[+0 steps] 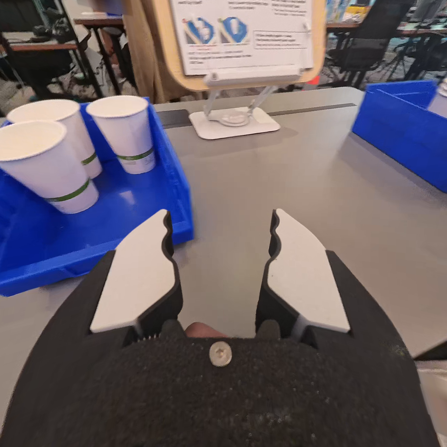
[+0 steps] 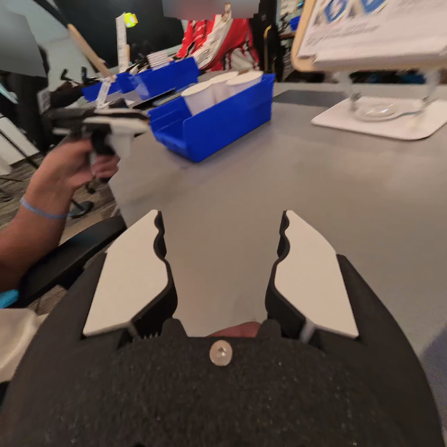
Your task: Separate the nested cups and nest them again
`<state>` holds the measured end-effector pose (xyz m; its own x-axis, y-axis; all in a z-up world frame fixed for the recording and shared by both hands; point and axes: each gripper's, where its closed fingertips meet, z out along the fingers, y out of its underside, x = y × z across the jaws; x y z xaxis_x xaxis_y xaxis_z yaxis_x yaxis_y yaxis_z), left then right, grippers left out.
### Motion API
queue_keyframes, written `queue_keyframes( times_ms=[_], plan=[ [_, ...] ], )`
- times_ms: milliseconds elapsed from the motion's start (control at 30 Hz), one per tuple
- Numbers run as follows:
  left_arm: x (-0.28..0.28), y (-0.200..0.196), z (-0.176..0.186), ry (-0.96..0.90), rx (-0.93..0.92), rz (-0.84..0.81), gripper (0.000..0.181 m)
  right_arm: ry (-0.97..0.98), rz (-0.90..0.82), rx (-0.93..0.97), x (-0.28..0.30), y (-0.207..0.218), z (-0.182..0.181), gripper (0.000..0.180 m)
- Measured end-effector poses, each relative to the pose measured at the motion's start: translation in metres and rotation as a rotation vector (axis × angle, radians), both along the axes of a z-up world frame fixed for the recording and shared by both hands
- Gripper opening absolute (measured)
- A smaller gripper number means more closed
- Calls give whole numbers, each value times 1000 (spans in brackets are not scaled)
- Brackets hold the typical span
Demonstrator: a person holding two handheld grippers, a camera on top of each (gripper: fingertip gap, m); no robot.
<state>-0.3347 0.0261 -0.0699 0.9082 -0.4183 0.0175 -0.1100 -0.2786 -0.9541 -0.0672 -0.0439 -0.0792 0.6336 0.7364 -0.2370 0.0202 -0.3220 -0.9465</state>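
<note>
Nearest the lens in each wrist view sits that tool's own black-and-white two-finger gripper: the left gripper point(image 1: 222, 212) and the right gripper point(image 2: 221, 214) both hover over bare tabletop with jaws spread wide and nothing between them.

The wide grey tabletop point(image 1: 278, 193) carries everything. On its left part rests an open-fronted blue plastic bin point(image 1: 135, 212), and a second blue plastic bin point(image 1: 396, 135) sits well apart on the right. Between them at the back stands a wooden-framed instruction board on a white stand point(image 1: 239, 121).

The task's things, three tall white paper cups with a green band point(image 1: 46, 167), stand upright and close together inside the left bin, well away from either gripper.

Risk: thin paper walls would likely crumple under a hard squeeze, and a sideways approach could topple the neighbouring cups.

Whether any cup is a nested stack cannot be told. Something pale in the right bin is cut off by the frame edge. The right wrist view is blurred.
</note>
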Motion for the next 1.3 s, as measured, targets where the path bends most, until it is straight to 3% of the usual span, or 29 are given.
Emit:
queue_keyframes(
  times_ms=[167,333,667,767,1067,1300],
  plan=[
    [-78,61,15,-34,-5,261,85,-47,83,-13,-18,-22,-27,91],
    [-133,136,-7,15,-117,516,92,-54,110,7,-20,-28,-22,89],
    [-162,203,-50,12,-346,695,100,-122,190,2,-35,-46,-36,87],
    [-169,211,-49,44,-342,737,86,-148,193,9,-36,-46,-40,86],
    [-165,206,-39,17,-287,660,81,-63,196,-13,-26,-41,-31,84],
    [-127,144,9,-12,-146,227,79,60,246,24,-2,-29,4,84]
  ],
)
